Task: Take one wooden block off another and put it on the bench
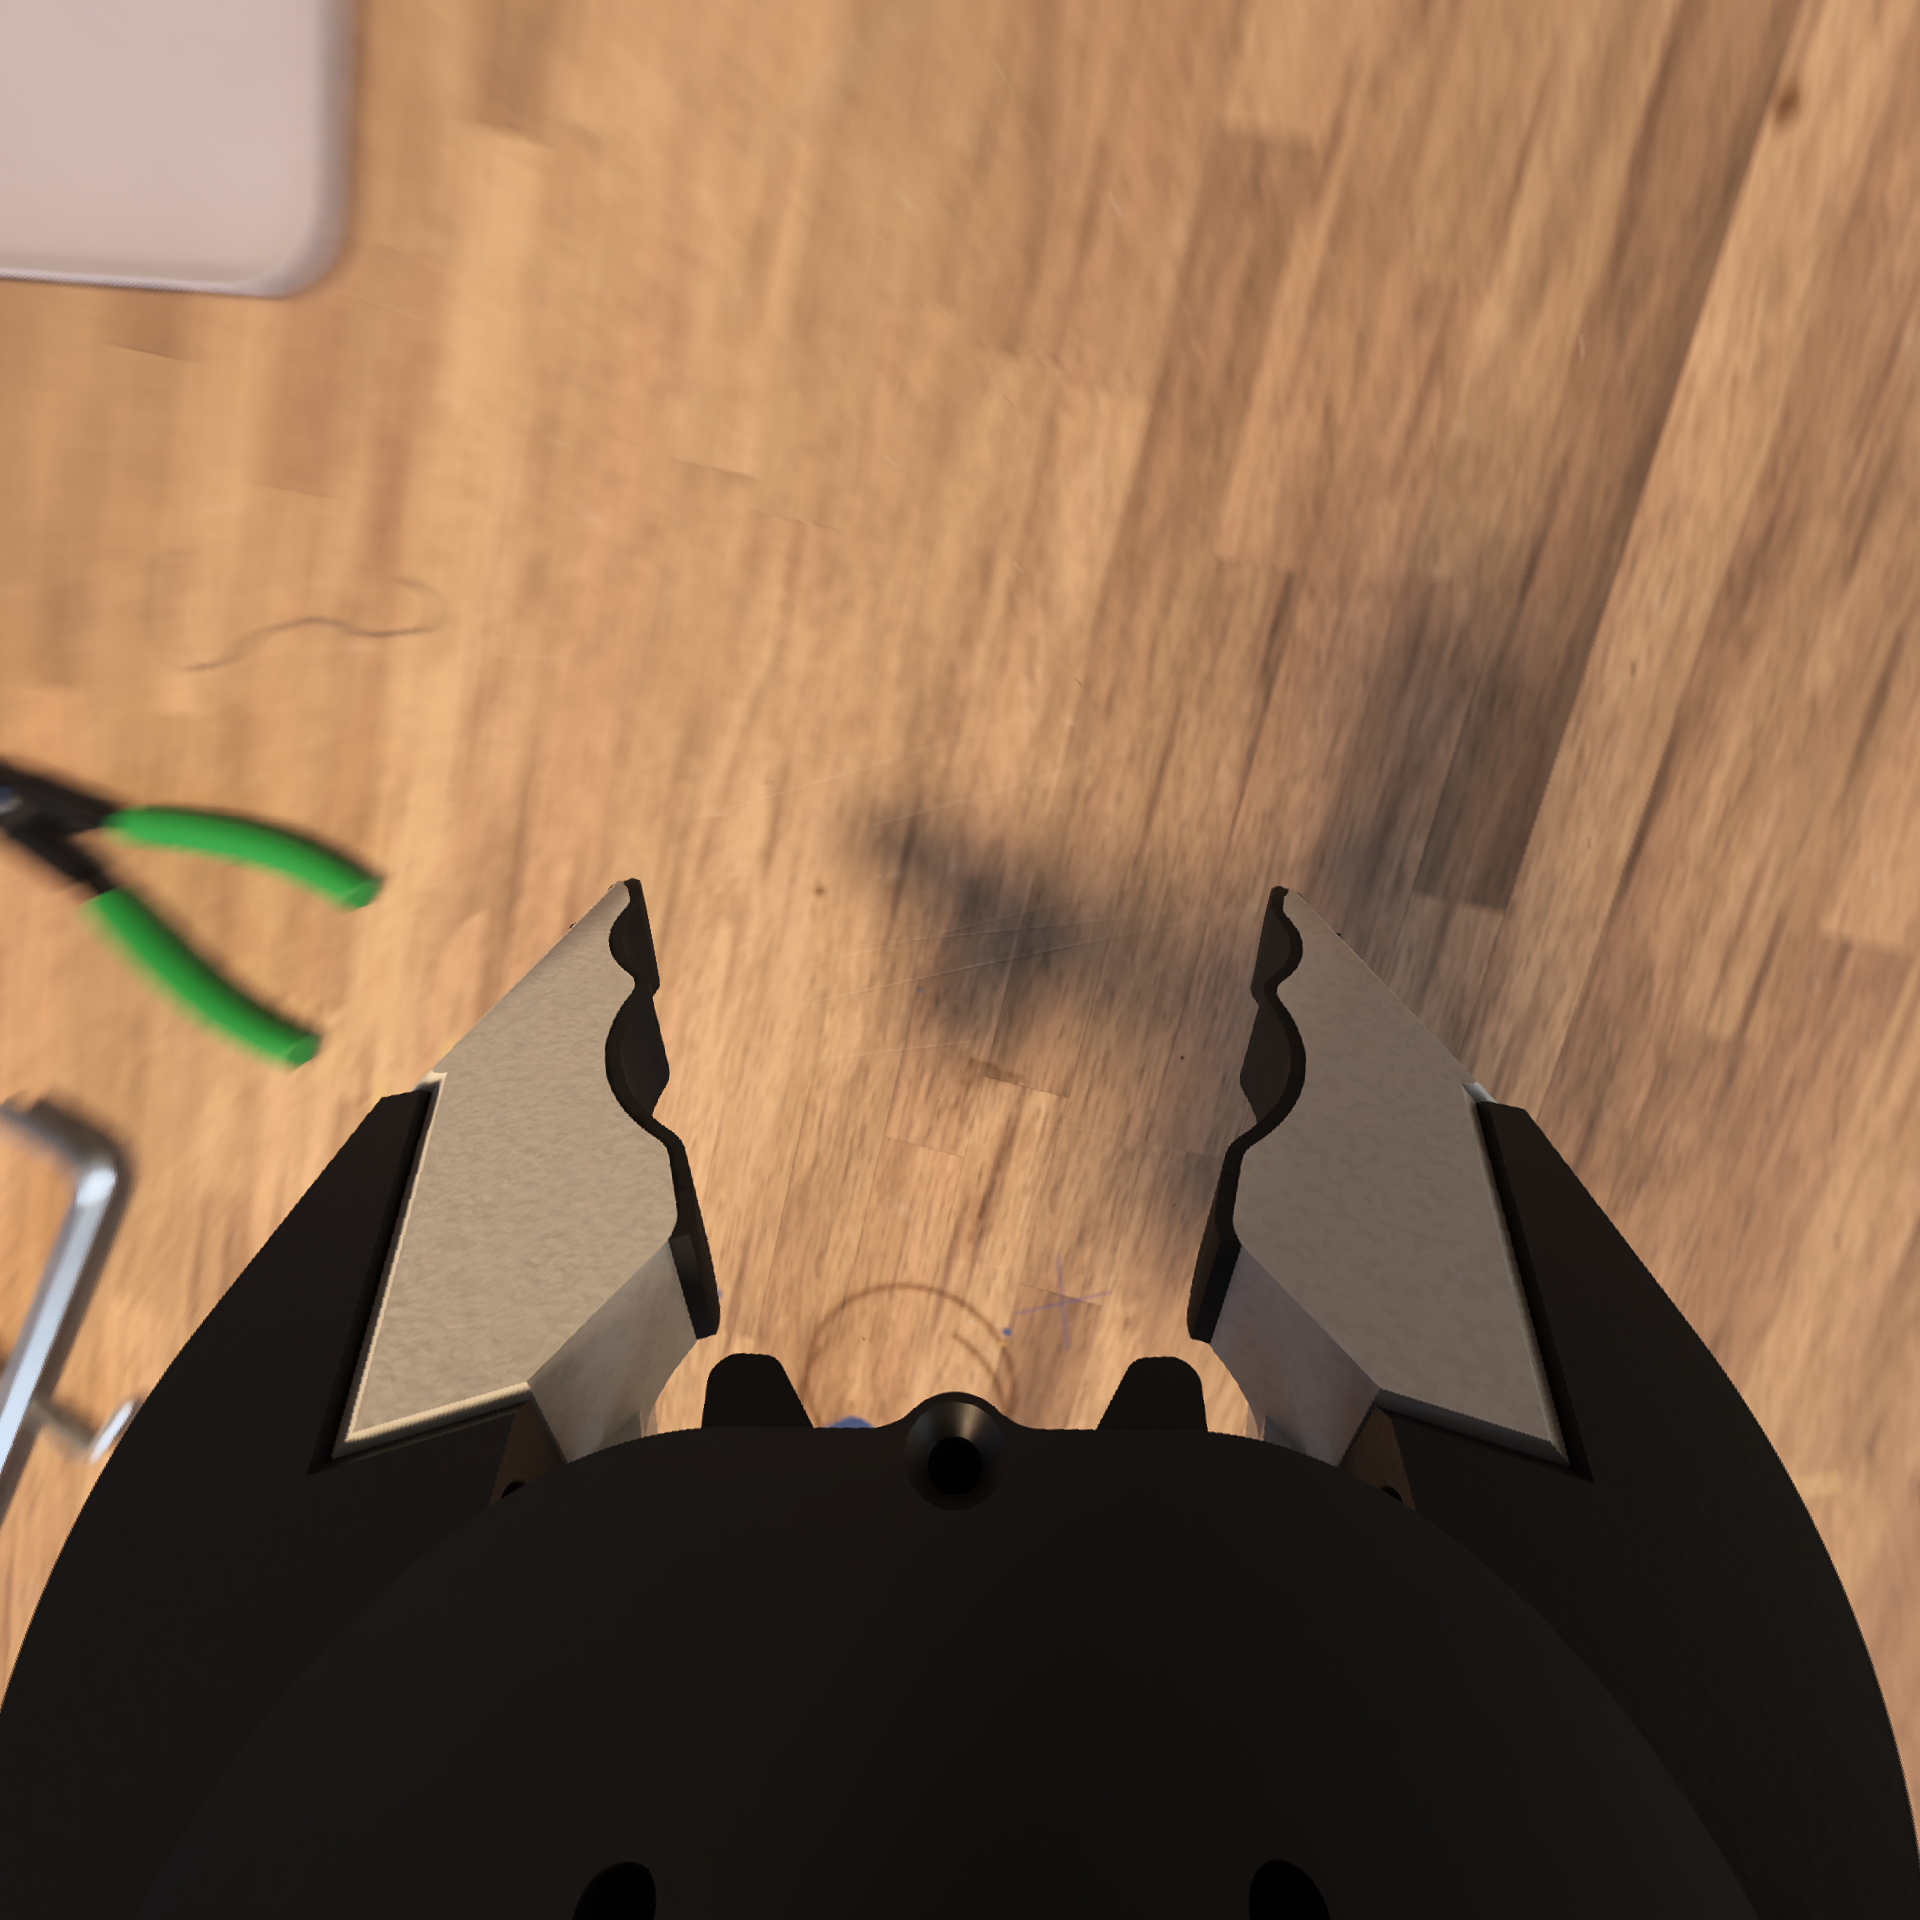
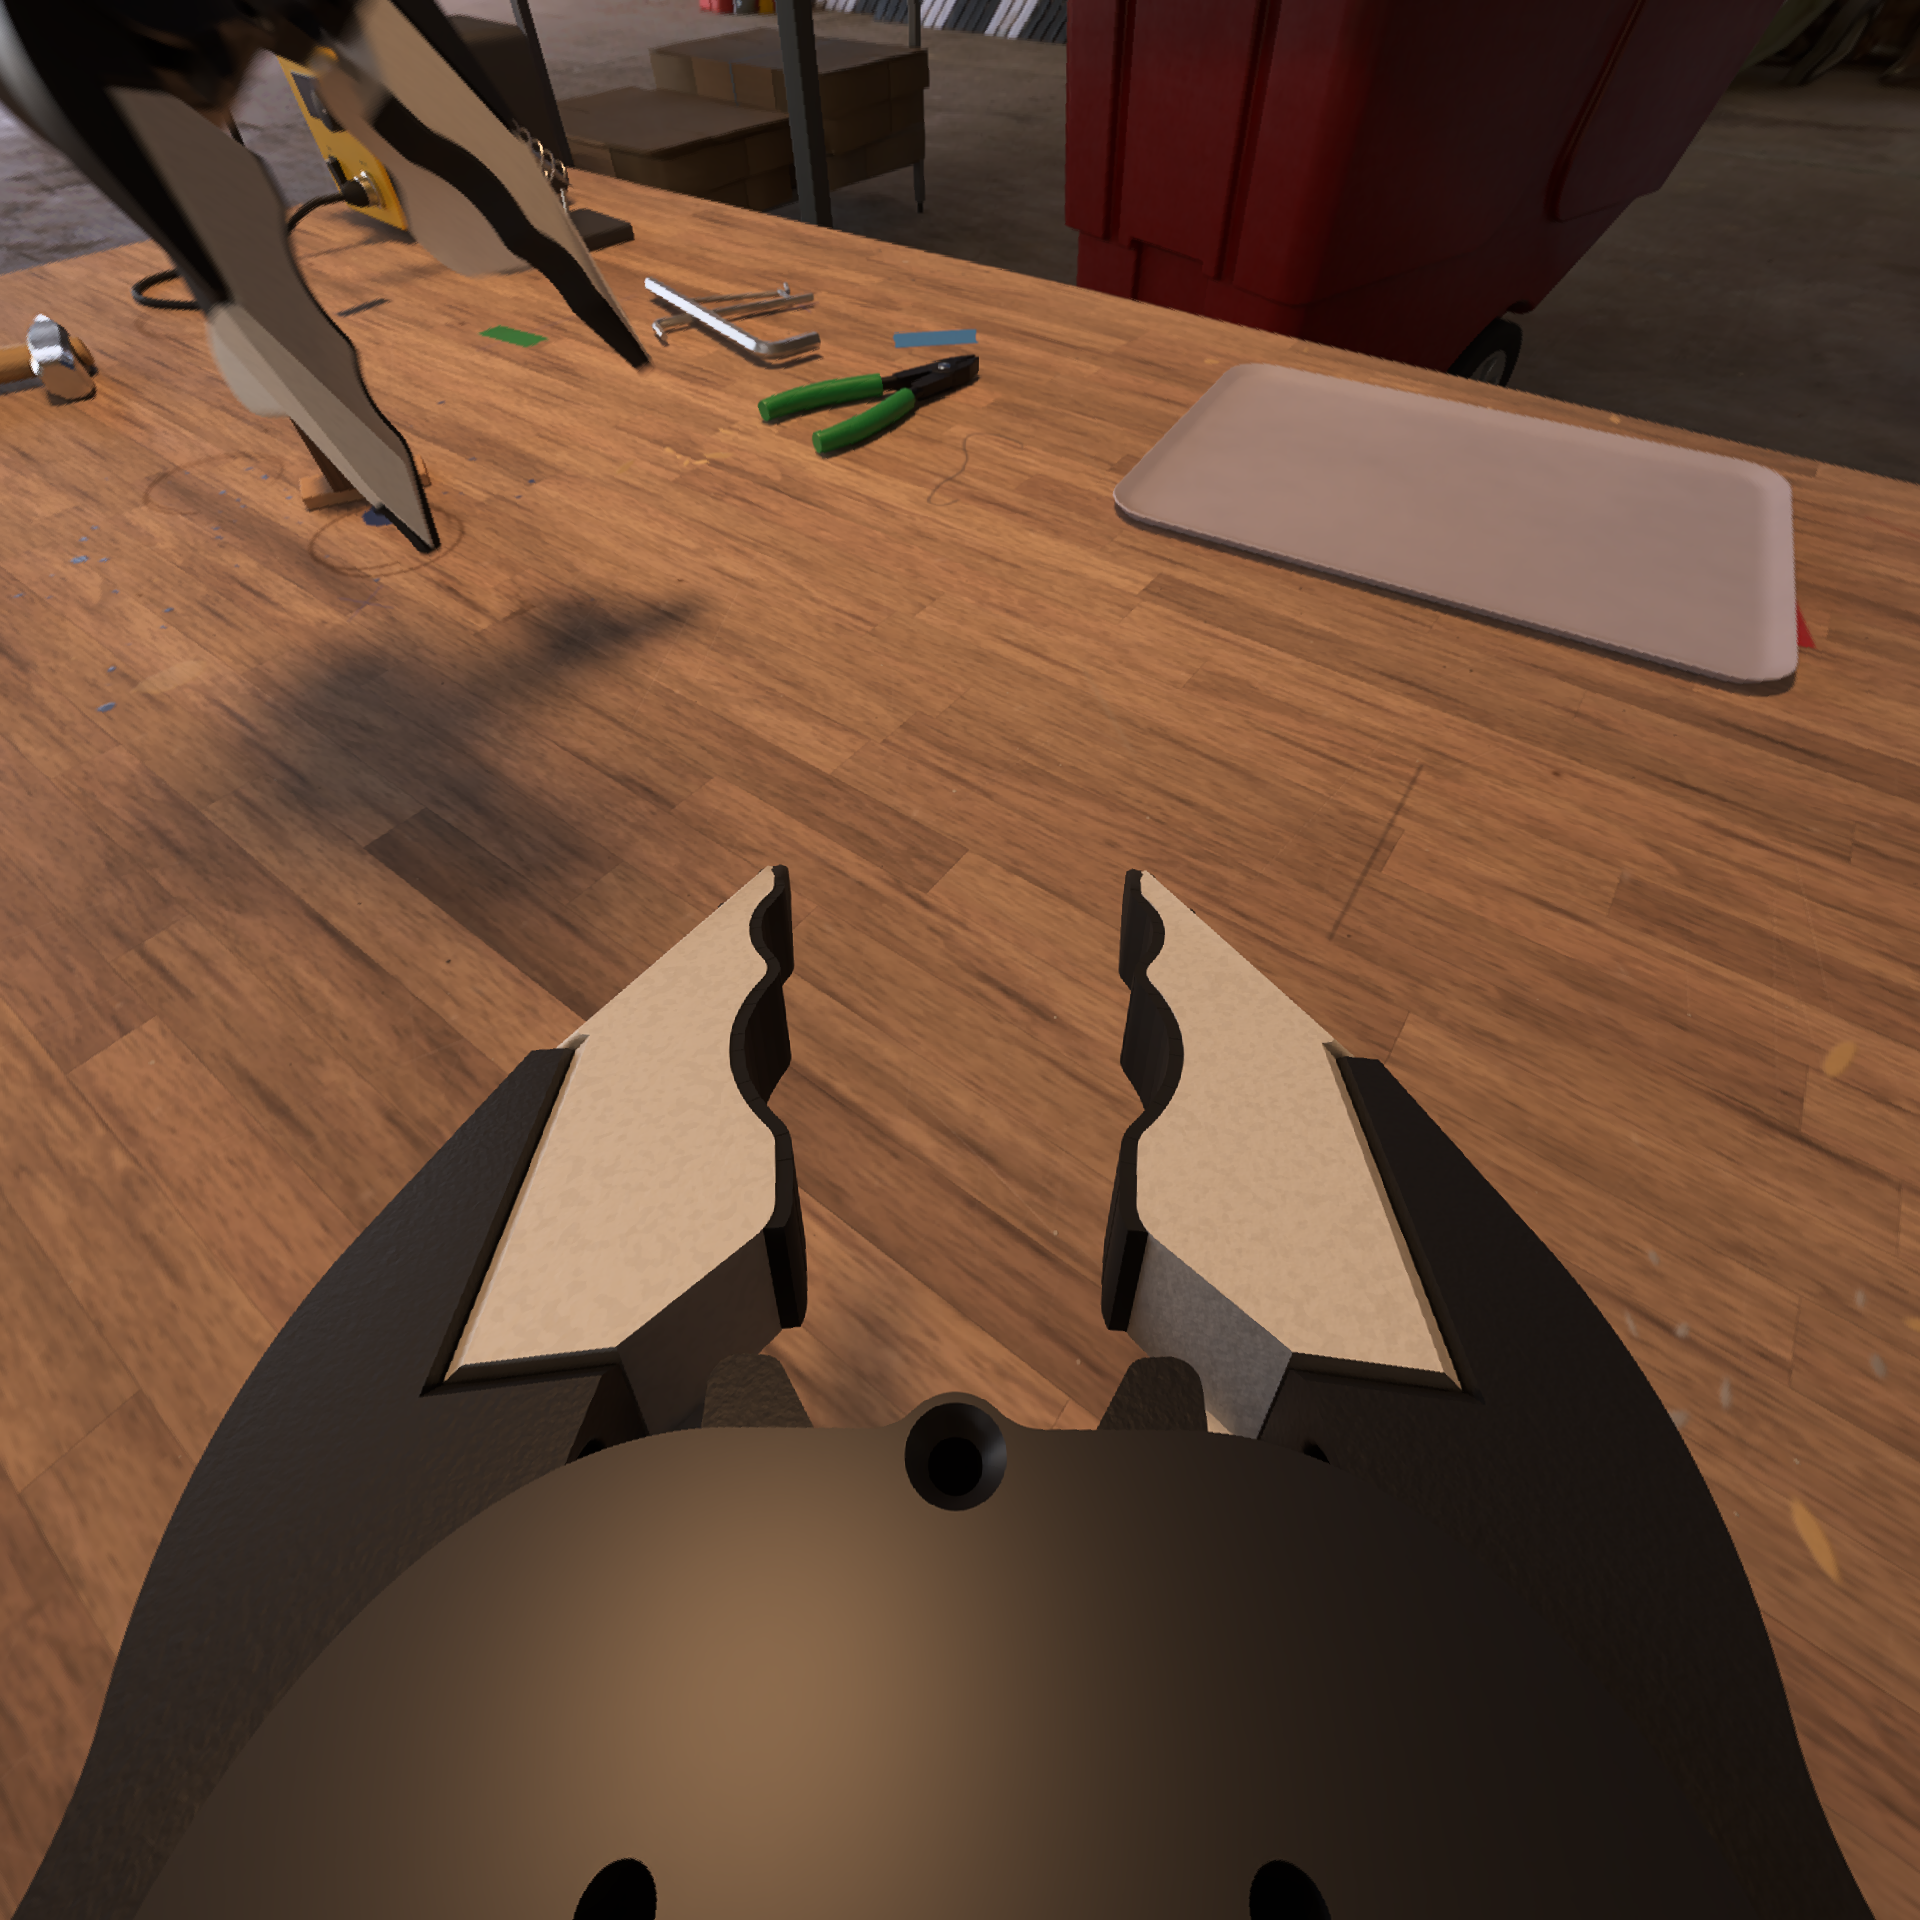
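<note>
the left tongs (image 1: 956, 894) hang spread apart over bare tabletop (image 1: 1039, 416), gripping nothing, with their own shadow on the wood just ahead of the tips. off to their left lie green-handled pliers (image 1: 208, 914), a corner of a pale tray (image 1: 156, 135) farther ahead on that side, and a metal hex key (image 1: 73, 1226) nearer back.

the right tongs (image 2: 956, 873) are likewise released and hold nothing, over plain wood. far ahead and to their left the left tongs show from outside, fingers apart and pointing down, one tip close to the tabletop. a small wooden block (image 2: 330, 488) sits just behind that lower finger, mostly hidden by it; whether a second block is under it cannot be told. ahead lie the pliers and hex keys (image 2: 727, 317); the tray is ahead to the right, a hammer (image 2: 52, 358) far left, a red bin (image 2: 1351, 156) beyond the tabletop edge.
</note>
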Controlling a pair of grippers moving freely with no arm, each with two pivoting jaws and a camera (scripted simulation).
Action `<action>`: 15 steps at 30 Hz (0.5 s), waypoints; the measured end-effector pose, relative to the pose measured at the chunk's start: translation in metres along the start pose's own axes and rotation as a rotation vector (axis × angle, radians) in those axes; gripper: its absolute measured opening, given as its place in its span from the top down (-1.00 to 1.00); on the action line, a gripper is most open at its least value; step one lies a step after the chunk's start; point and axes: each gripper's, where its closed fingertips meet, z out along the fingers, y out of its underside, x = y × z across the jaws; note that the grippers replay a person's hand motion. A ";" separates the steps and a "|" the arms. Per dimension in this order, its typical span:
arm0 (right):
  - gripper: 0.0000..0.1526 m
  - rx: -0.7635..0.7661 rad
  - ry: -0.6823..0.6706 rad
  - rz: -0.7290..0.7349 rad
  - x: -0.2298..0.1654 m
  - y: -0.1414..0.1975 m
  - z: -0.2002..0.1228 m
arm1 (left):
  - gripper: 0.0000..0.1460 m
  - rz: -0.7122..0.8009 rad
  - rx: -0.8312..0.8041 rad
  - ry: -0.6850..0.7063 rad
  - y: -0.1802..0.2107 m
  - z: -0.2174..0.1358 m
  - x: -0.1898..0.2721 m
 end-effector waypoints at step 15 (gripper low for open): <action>0.15 -0.007 0.006 -0.016 -0.006 0.004 0.008 | -0.65 -0.708 0.689 -0.974 0.052 -0.106 0.124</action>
